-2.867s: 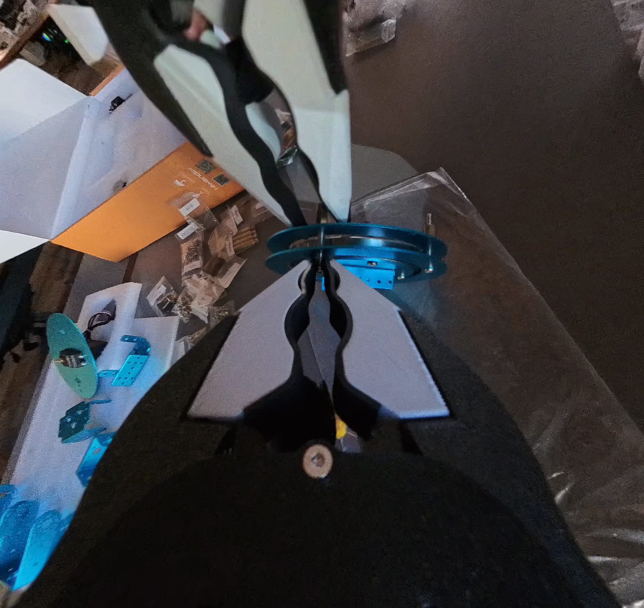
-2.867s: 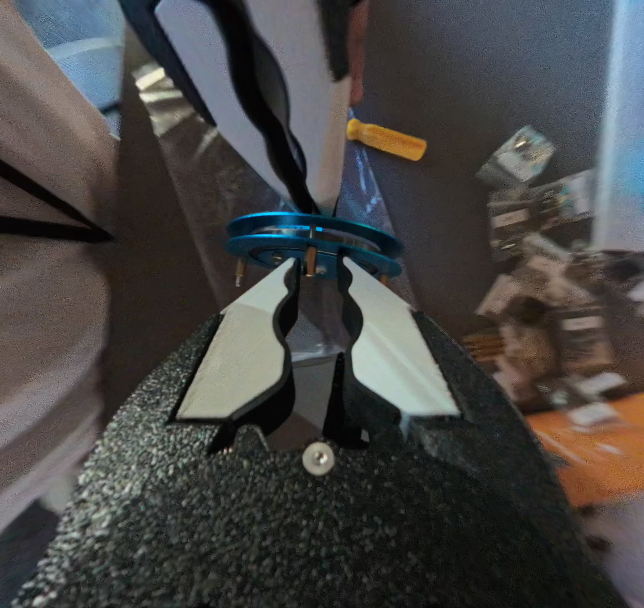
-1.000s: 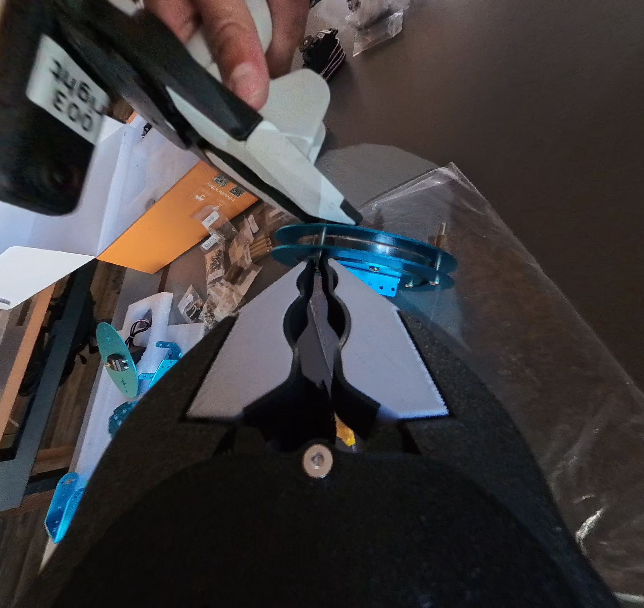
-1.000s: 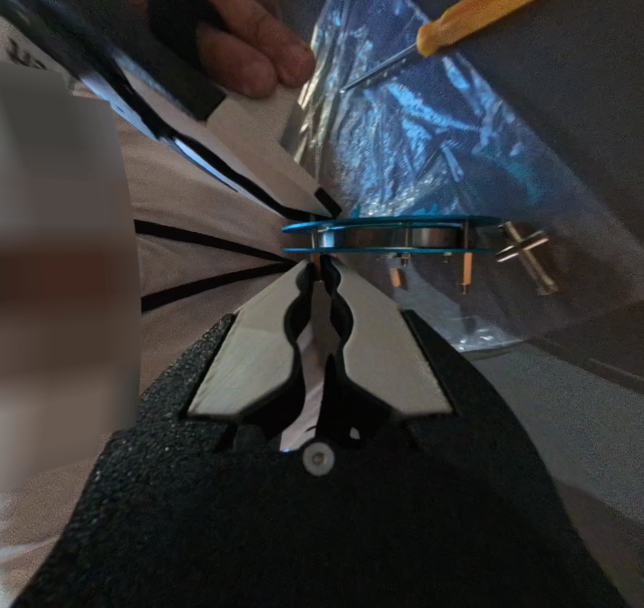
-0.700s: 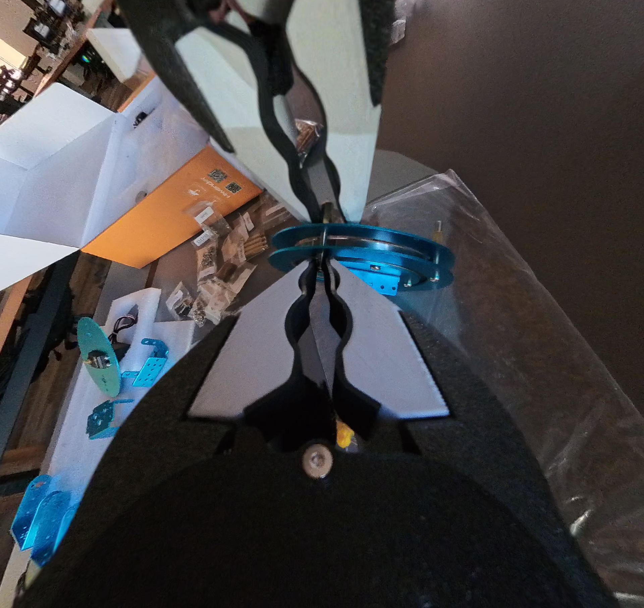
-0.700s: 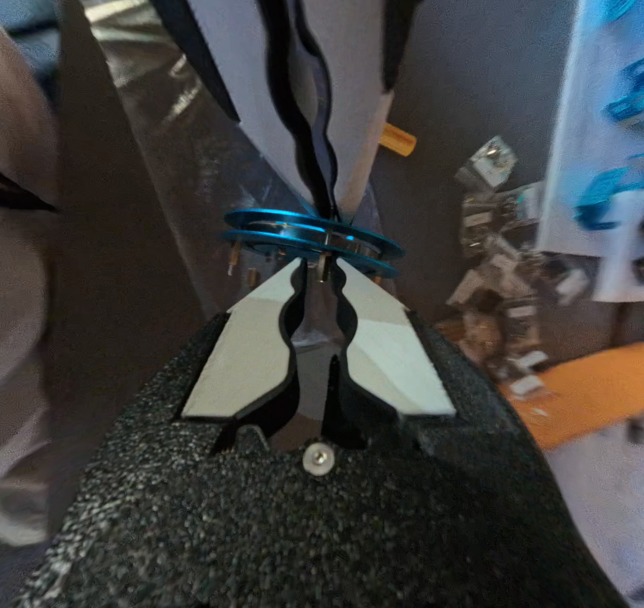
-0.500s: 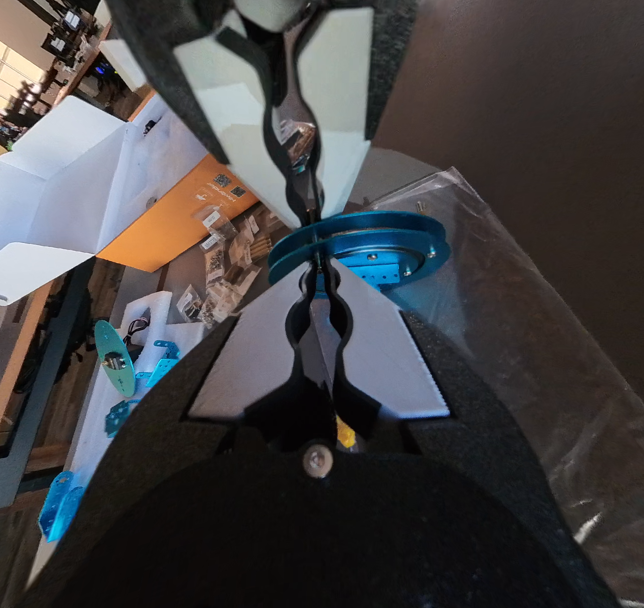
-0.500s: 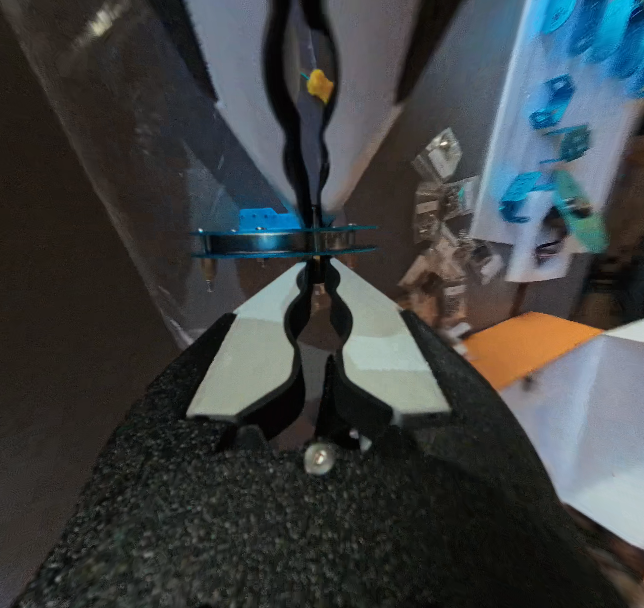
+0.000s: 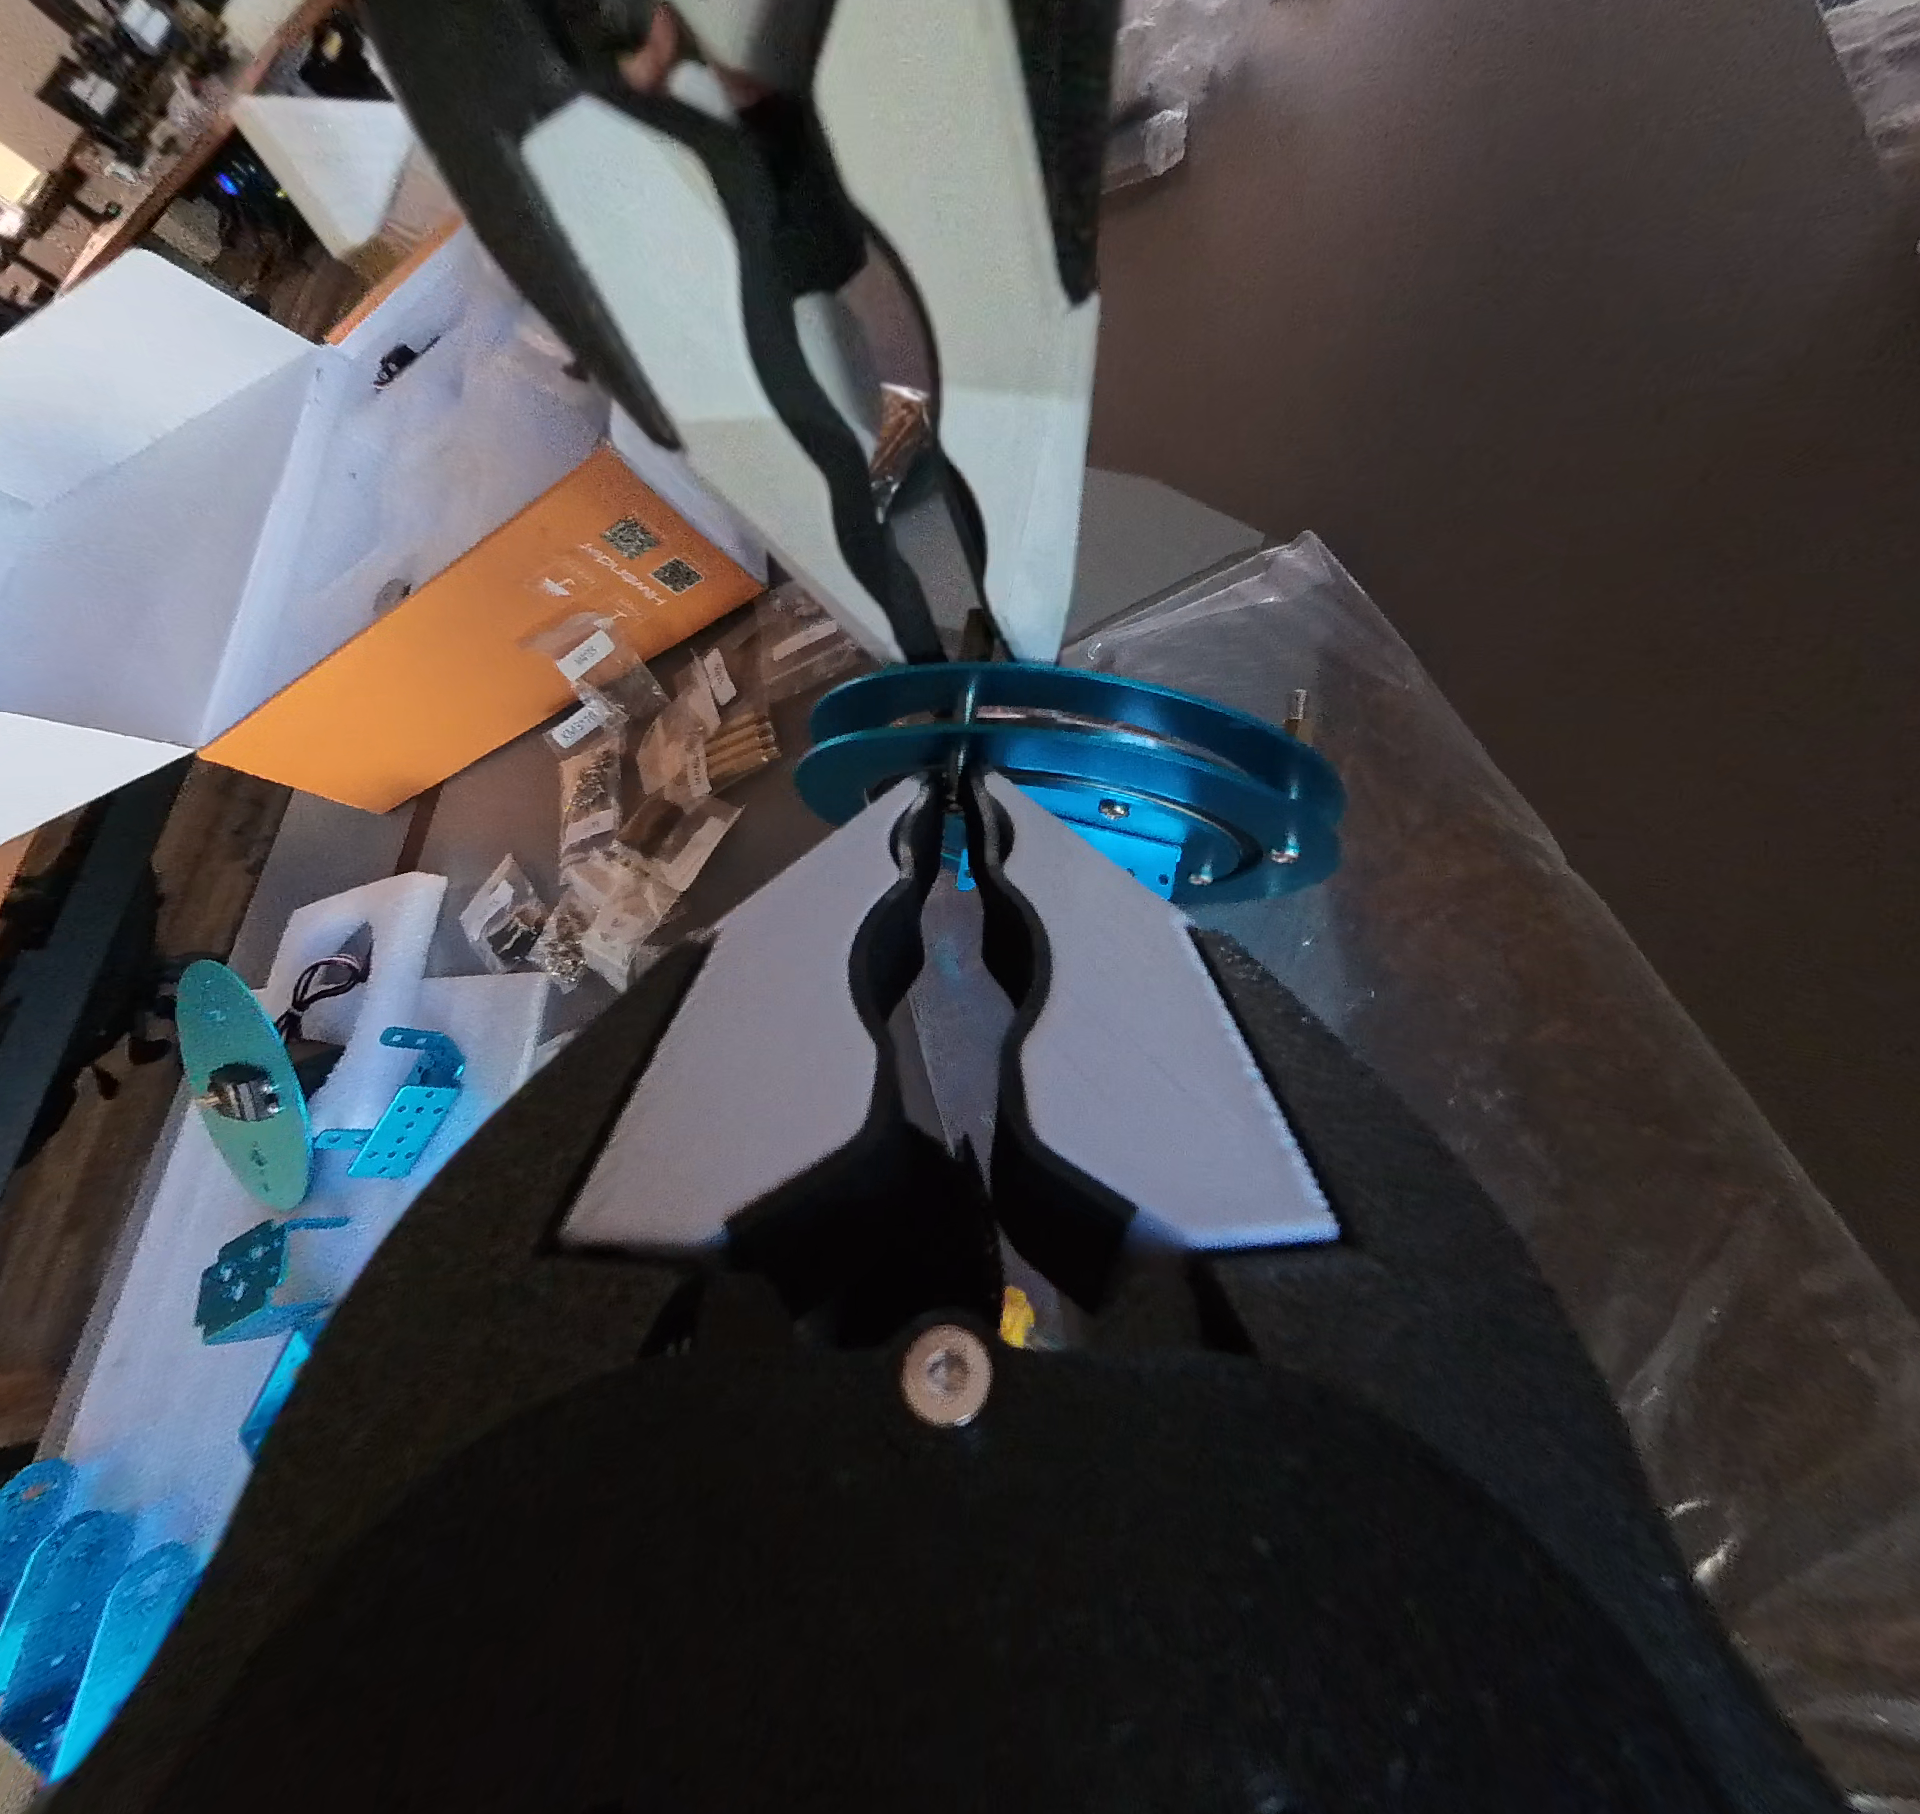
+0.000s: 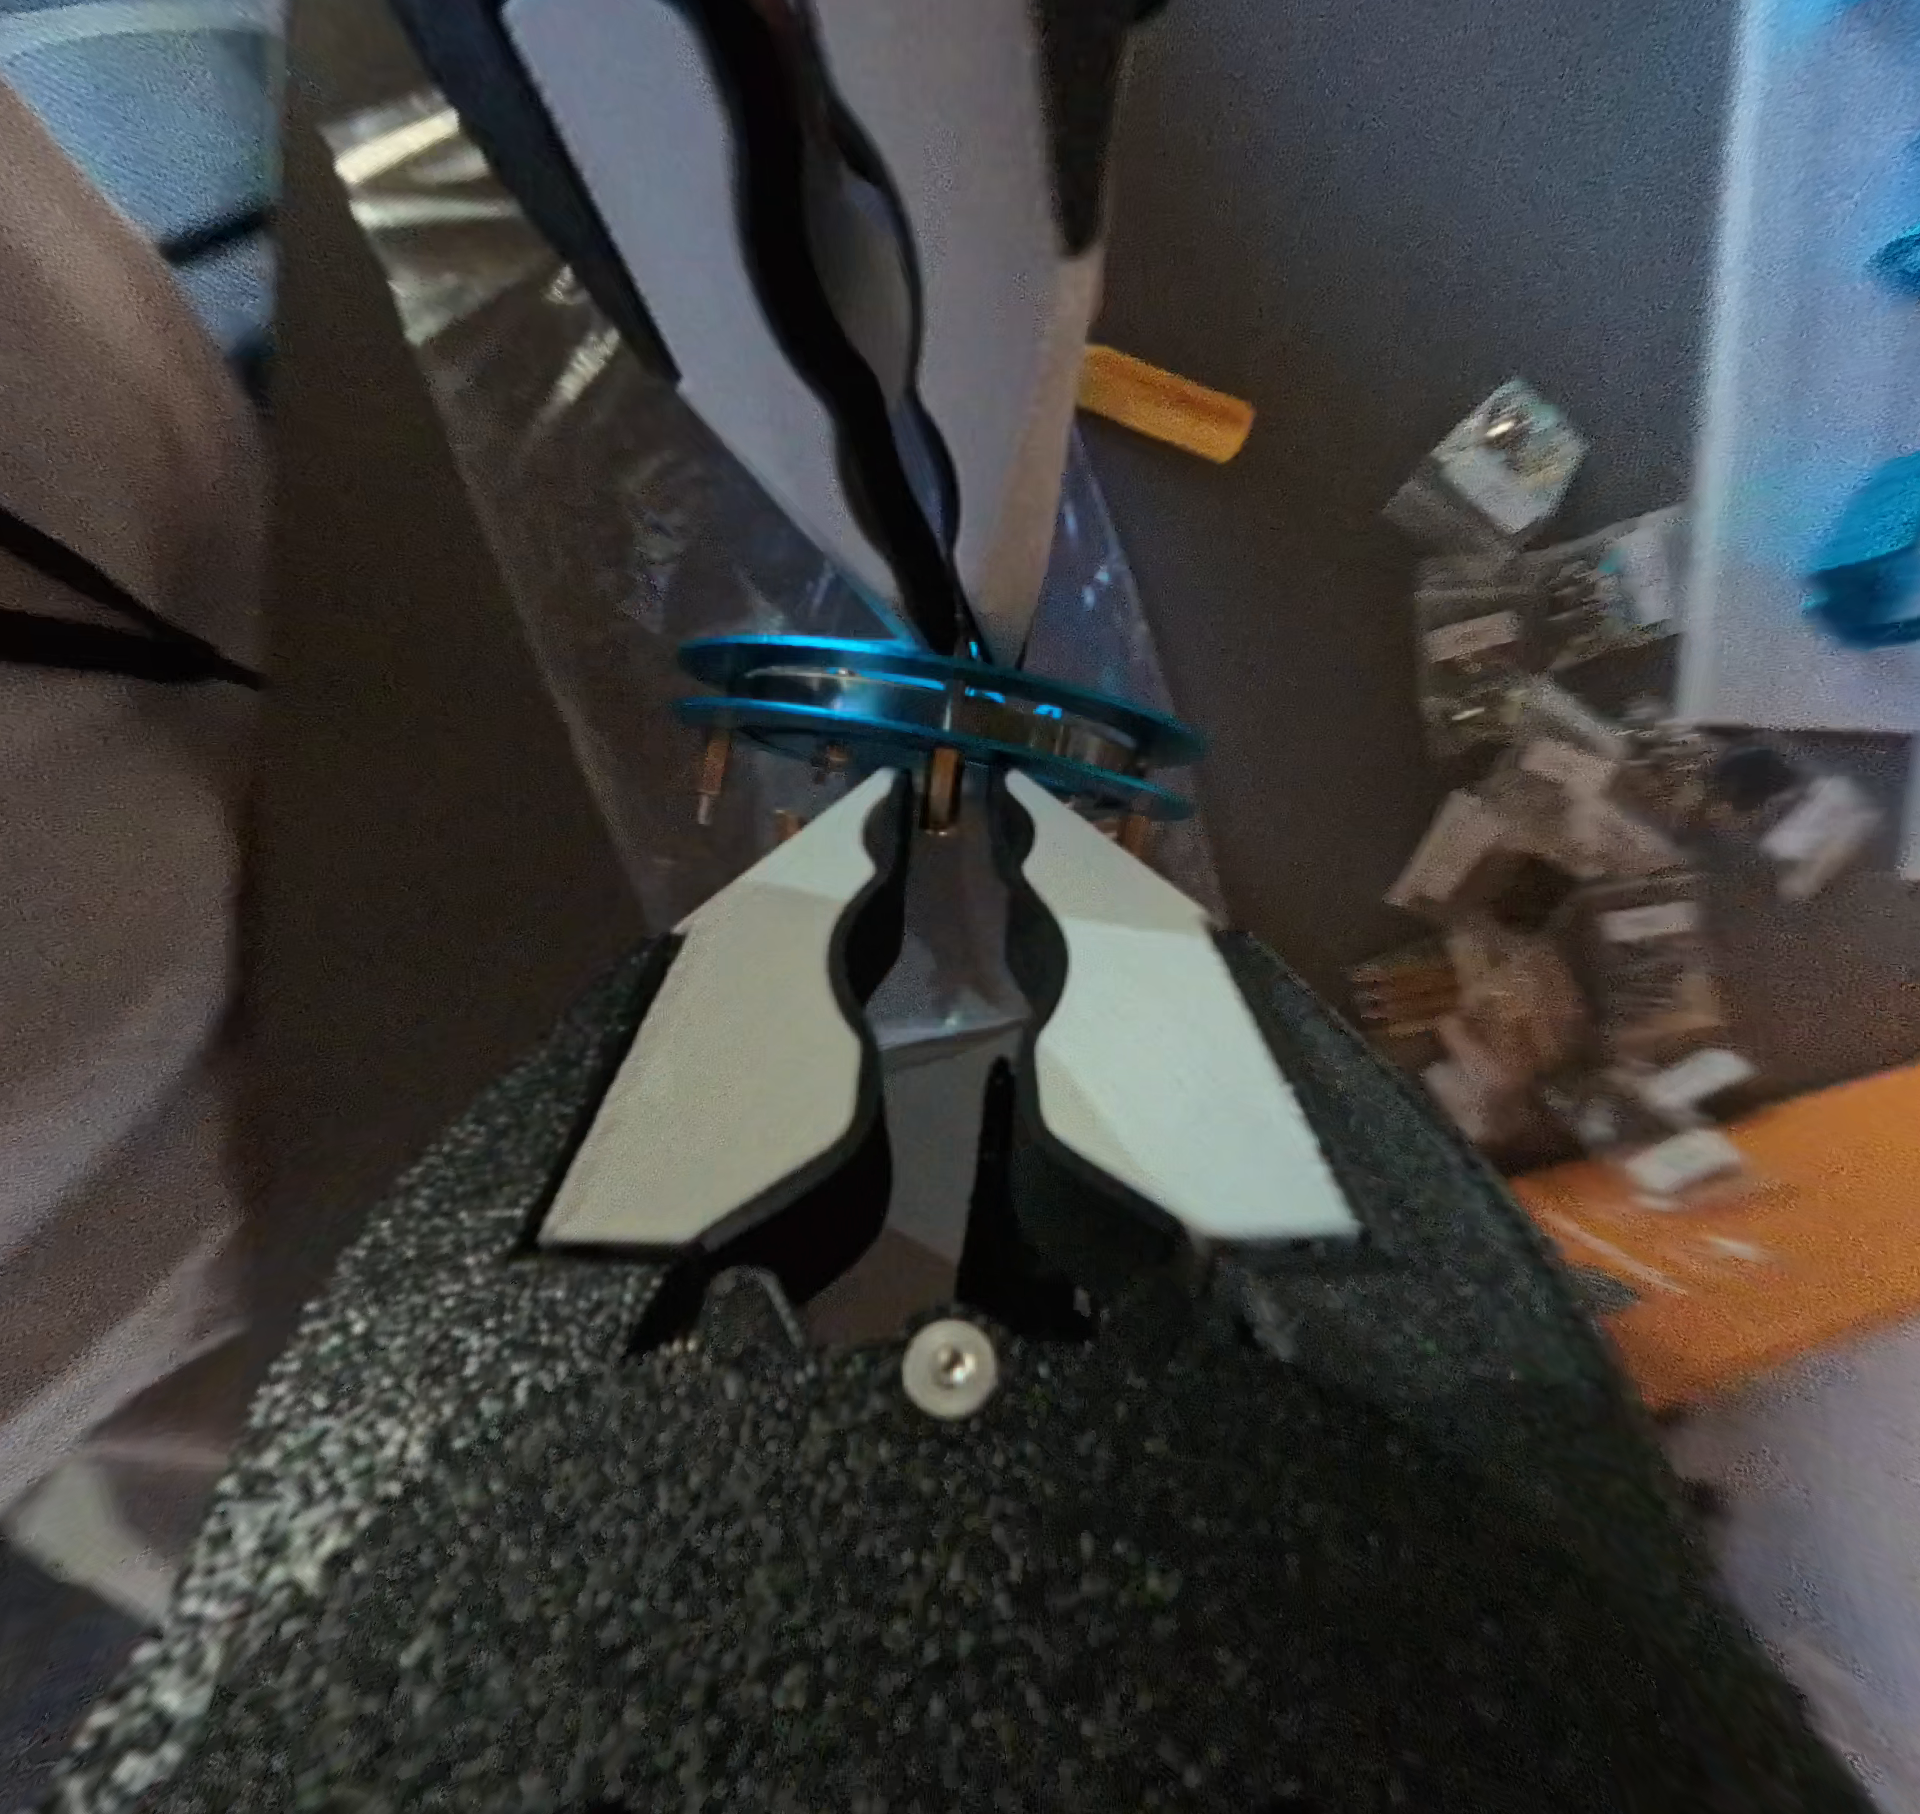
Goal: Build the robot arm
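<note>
A blue disc assembly [image 9: 1143,736], two round blue plates with a metal ring between them, is held in the air between both grippers. My left gripper [image 9: 958,798] is shut on a thin post at its near rim; it also shows from above in the right wrist view [image 10: 951,621]. My right gripper [image 10: 951,808] stands at the opposite side, jaws slightly apart around a brass standoff [image 10: 940,793] that sticks out of the assembly [image 10: 790,663]. The right gripper also shows in the left wrist view [image 9: 971,637], coming down from the top.
A clear plastic bag [image 9: 1558,985] lies on the dark table [image 9: 1558,310] under the assembly. A yellow-handled screwdriver [image 10: 1164,403] lies beyond. To the left are an orange box [image 9: 468,642], small bags of hardware [image 9: 644,829] and a white foam tray [image 9: 488,1016] with blue brackets.
The right gripper swung around the assembly and back. Half a second ago it was pinched on the standoff; now its jaws stand slightly apart. The left gripper kept its hold.
</note>
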`<state>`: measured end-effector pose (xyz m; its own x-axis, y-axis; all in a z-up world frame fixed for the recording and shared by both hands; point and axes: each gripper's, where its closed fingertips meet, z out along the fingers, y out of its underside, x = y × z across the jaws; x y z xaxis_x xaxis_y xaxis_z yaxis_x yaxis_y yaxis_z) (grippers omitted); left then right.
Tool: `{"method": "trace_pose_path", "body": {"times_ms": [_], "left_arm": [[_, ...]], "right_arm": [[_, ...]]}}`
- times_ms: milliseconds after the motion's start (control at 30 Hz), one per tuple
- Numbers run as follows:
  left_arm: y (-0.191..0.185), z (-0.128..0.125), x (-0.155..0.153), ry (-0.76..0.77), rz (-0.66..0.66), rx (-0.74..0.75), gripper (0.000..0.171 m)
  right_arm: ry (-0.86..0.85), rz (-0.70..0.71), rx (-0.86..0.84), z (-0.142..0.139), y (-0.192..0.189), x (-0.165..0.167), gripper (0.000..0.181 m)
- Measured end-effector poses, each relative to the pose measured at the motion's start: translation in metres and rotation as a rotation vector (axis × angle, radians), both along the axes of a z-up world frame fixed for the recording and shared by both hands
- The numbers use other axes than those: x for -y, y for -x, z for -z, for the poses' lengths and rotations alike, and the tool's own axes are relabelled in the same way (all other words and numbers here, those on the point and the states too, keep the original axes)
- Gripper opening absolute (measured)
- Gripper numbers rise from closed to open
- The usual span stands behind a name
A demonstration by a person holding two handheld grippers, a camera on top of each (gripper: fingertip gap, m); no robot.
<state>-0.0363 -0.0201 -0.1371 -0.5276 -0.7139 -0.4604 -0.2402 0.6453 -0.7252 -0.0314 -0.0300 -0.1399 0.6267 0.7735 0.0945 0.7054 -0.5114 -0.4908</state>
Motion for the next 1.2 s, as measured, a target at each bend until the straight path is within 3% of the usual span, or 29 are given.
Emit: {"method": "trace_pose_path", "body": {"times_ms": [100, 167, 233, 367, 433, 467, 533, 667, 700, 767, 800, 867, 1000, 1067, 1133, 1200], "left_arm": [[-0.001, 0.0, -0.002, -0.022, -0.008, 0.01, 0.003], [-0.001, -0.001, -0.001, -0.053, -0.006, 0.029, 0.003], [-0.001, 0.0, -0.003, -0.115, -0.017, 0.054, 0.003], [0.001, 0.001, 0.002, -0.106, 0.009, 0.053, 0.002], [0.001, 0.001, 0.003, -0.11, 0.011, 0.054, 0.003], [0.001, 0.001, 0.004, -0.098, 0.011, 0.05, 0.003], [0.001, 0.0, 0.003, -0.069, 0.011, 0.039, 0.003], [-0.001, 0.001, 0.004, -0.045, 0.014, 0.032, 0.003], [-0.001, 0.001, 0.004, -0.047, 0.015, 0.034, 0.003], [-0.002, 0.0, 0.002, -0.083, 0.005, 0.05, 0.003], [-0.001, 0.0, 0.002, -0.094, 0.007, 0.055, 0.003], [0.0, 0.0, 0.004, -0.129, 0.017, 0.076, 0.003], [-0.001, 0.001, 0.001, -0.175, 0.0, 0.093, 0.002], [-0.002, 0.001, 0.002, -0.16, 0.002, 0.088, 0.003], [0.0, 0.001, 0.007, -0.137, 0.021, 0.079, 0.003], [0.0, 0.001, 0.007, -0.116, 0.019, 0.067, 0.003]], "right_arm": [[-0.204, -0.082, 0.323, -0.001, -0.005, -0.006, 0.005], [-0.115, -0.041, 0.291, -0.001, -0.006, -0.007, 0.004], [0.146, 0.076, 0.005, 0.0, -0.003, -0.004, 0.004], [0.873, 0.264, -0.724, -0.005, 0.014, 0.015, 0.003], [1.037, 0.269, -0.918, -0.009, 0.016, 0.018, 0.004], [1.018, 0.254, -0.934, -0.009, 0.017, 0.018, 0.004], [0.761, 0.177, -0.784, -0.005, 0.016, 0.016, 0.005], [0.179, 0.018, -0.231, 0.001, 0.01, 0.014, 0.015], [0.066, -0.006, -0.088, 0.002, 0.006, 0.011, 0.008], [-0.065, -0.04, 0.121, 0.002, 0.0, 0.003, 0.006], [-0.05, -0.031, 0.138, 0.002, -0.002, 0.001, 0.005], [0.176, 0.056, -0.061, 0.003, 0.002, 0.006, 0.003], [0.924, 0.277, -0.825, -0.006, 0.017, 0.017, 0.005], [1.14, 0.292, -1.06, -0.01, 0.02, 0.019, 0.007], [1.03, 0.217, -0.981, -0.008, 0.024, 0.026, 0.009], [0.713, 0.151, -0.724, 0.001, 0.022, 0.025, 0.011]]}}
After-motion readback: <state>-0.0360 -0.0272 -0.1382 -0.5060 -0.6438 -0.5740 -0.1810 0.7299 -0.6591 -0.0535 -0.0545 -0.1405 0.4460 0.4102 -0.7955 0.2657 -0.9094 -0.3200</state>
